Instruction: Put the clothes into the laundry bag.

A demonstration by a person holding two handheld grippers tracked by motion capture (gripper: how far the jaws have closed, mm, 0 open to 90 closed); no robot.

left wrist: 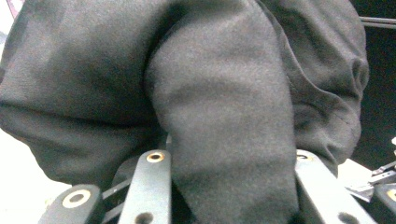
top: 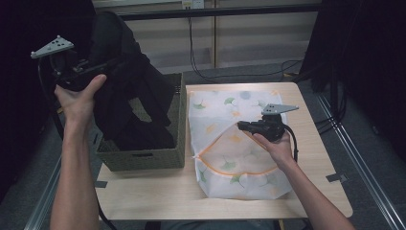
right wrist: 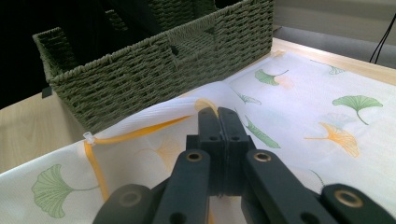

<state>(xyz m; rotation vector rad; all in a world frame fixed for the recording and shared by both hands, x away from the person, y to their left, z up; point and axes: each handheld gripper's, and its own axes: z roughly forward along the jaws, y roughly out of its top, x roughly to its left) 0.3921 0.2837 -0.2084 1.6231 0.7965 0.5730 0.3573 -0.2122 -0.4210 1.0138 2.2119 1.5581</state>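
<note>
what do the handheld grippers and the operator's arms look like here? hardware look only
Both grippers, left gripper and right gripper, are black, each topped by a grey three-cornered plate with small dots. In the gripper views the flat black jaw links carry brass-coloured rivets. A black cable trails from the right one. Forearms are bare, no sleeves or gloves visible.

The left hand-held gripper (top: 72, 72) lifts black clothing (top: 127, 91) above the woven basket (top: 143, 158) at nine o'clock; the right hand-held gripper (top: 249, 127) pinches the patterned laundry bag (top: 225, 110) mid-bench.
</note>
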